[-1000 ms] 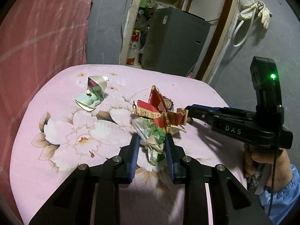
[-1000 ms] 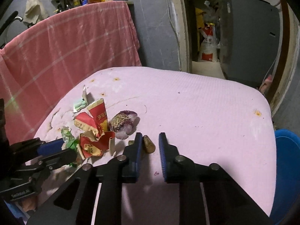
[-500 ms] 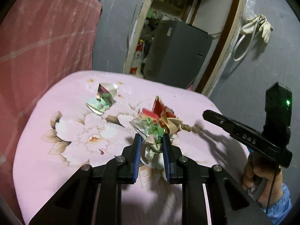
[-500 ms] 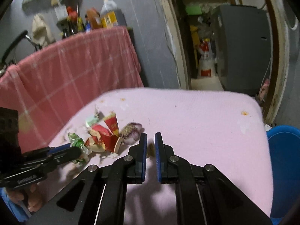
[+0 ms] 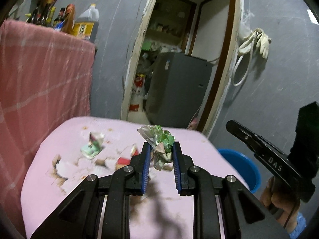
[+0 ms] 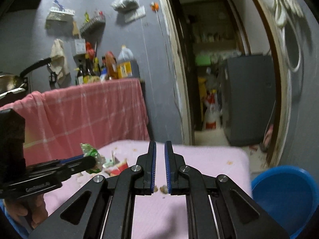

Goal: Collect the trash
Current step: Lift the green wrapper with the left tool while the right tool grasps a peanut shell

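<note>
My left gripper (image 5: 159, 149) clamps a crumpled green-and-clear plastic wrapper (image 5: 159, 139) above the pink tablecloth (image 5: 59, 149); my right gripper (image 6: 160, 147) is closed, gripping nothing visible.

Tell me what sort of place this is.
Most likely a lived-in home kitchen or utility room. Oil and sauce bottles crowd a counter draped in pink checked cloth, a pan sits beside them, and a doorway opens onto a cluttered storeroom with a grey cabinet.
</note>
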Available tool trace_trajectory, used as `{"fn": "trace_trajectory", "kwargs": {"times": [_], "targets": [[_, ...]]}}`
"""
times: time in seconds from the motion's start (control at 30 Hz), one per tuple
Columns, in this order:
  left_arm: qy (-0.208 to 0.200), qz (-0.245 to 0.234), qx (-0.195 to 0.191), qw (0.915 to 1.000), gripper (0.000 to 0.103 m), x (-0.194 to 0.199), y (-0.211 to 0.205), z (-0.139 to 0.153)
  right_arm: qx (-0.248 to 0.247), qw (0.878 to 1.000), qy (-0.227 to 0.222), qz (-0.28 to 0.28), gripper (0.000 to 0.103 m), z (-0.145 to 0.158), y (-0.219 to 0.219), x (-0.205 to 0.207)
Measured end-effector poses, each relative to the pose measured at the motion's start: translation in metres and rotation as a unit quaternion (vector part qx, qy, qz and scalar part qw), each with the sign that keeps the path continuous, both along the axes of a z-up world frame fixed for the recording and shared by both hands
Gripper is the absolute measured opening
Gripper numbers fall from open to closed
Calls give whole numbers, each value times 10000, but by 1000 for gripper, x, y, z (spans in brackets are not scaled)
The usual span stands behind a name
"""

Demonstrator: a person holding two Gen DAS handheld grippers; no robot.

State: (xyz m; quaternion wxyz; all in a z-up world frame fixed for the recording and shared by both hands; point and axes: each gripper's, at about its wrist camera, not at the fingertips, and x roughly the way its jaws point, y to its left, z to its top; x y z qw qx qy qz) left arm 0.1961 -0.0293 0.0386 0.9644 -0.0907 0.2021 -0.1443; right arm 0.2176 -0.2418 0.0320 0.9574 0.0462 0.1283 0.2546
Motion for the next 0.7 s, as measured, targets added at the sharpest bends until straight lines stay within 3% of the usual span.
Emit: {"fn": "trace_trajectory", "kwargs": {"times": [0.23,0.7], "targets": [[-279,-49,-44,9996,18,-2,-20,18,87,9990,-409,-125,7,16,-14,-14],[256,151,15,9996,18,0,8,-10,567,9978,274,218,7,-9,-26,7]]}}
